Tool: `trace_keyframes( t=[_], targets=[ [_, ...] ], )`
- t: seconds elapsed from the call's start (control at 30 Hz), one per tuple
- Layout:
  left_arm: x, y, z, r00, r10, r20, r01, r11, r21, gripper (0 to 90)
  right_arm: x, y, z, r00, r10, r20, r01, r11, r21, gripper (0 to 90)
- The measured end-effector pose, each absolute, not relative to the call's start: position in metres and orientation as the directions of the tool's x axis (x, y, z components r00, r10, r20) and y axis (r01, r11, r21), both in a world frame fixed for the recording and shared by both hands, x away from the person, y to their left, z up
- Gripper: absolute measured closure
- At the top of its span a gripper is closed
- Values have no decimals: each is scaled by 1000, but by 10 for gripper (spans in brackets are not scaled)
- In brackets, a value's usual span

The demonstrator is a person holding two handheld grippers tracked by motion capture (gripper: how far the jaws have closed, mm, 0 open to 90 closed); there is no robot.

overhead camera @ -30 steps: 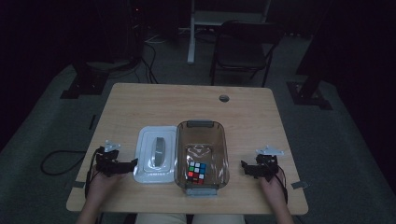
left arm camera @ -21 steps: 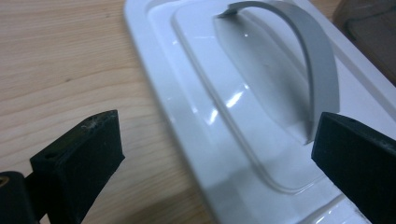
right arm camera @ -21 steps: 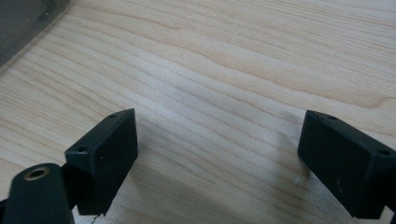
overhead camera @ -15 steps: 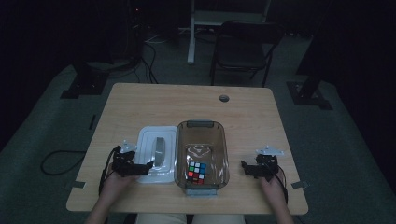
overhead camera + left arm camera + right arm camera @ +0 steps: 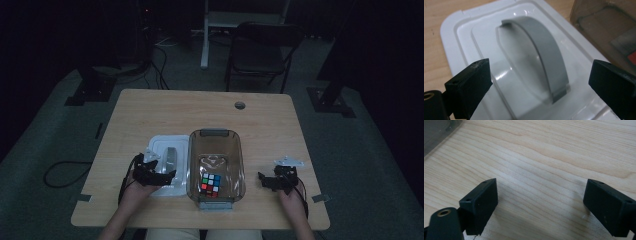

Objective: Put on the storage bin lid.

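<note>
Left gripper [image 5: 539, 85] hangs with its jaws spread wide over the white lid [image 5: 486, 37], one jaw on either side of the grey handle [image 5: 544, 57] and neither touching it. That handle is a smooth grey strap arching up from a shallow oval hollow in the middle of the lid, fixed at both ends. The lid is glossy white plastic with rounded corners and a raised rim, and it lies flat on the table [image 5: 150, 115], top side up. In the high view the lid [image 5: 162, 145] sits toward the near left part of the table, with the left gripper [image 5: 160, 176] above its near end.

Just beside the lid, on its right and touching or nearly so, stands a clear brownish bin [image 5: 235, 150], open at the top. A puzzle cube [image 5: 210, 183] with coloured squares rests on the bin's floor near the person's end; the rest of the floor is bare.

Well apart to the right of the bin, the right gripper [image 5: 264, 179] rests low by the table's near edge, its jaws [image 5: 541, 205] also spread wide over plain wood, holding nothing.
</note>
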State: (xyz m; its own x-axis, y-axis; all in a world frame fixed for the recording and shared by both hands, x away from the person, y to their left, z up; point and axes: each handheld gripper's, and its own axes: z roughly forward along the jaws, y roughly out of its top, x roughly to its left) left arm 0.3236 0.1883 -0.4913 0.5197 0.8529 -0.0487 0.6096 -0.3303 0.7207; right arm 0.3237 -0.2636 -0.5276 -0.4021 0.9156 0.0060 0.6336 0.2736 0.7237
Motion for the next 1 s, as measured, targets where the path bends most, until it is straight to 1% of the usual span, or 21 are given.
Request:
trace_keyframes(
  t=[0.07,0.2,0.23,0.43,0.5,0.53,0.6,0.67,0.73,0.77,0.8,0.83,0.93,0.97,1.0],
  targets=[
    [325,187,-491,520,853,-52,609,-328,722,53,324,-264,-528,-402,916,6,634,274,724,121],
    [329,184,-490,512,857,-66,611,-309,729,83,324,-264,-528,-402,916,6,634,273,724,120],
    [330,182,-490,518,853,-65,603,-310,735,140,324,-264,-528,-402,916,6,633,273,724,121],
    [337,174,-490,515,855,-57,606,-317,730,175,324,-263,-528,-401,916,7,634,273,723,121],
    [337,171,-492,503,863,-47,605,-313,732,233,324,-264,-528,-401,916,7,634,273,724,120],
    [337,171,-492,503,863,-47,605,-313,732,235,324,-264,-528,-401,916,7,634,273,724,120],
    [337,169,-494,501,864,-52,605,-307,735,294,324,-264,-528,-403,915,7,634,273,723,120],
    [336,167,-495,495,867,-48,601,-302,740,295,324,-264,-528,-403,915,7,634,274,723,121],
    [338,166,-496,482,875,-43,606,-297,738,341,324,-264,-528,-405,914,6,633,276,723,120],
    [338,166,-496,482,875,-43,606,-297,738,341,325,-264,-528,-405,914,6,633,276,723,120],
    [340,165,-497,467,884,-36,611,-293,735,361,324,-264,-528,-404,915,6,634,275,723,120],
    [340,165,-498,460,887,-34,609,-288,739,402,324,-264,-528,-404,915,6,634,275,723,121],
    [341,169,-499,438,898,-45,608,-258,751,506,324,-264,-528,-404,915,6,634,275,723,121],
    [342,170,-499,435,898,-59,612,-247,752,519,325,-264,-528,-405,914,6,634,275,723,121],
    [342,170,-499,434,899,-64,614,-243,751,552,325,-264,-528,-405,915,6,634,275,723,120]
  ],
)
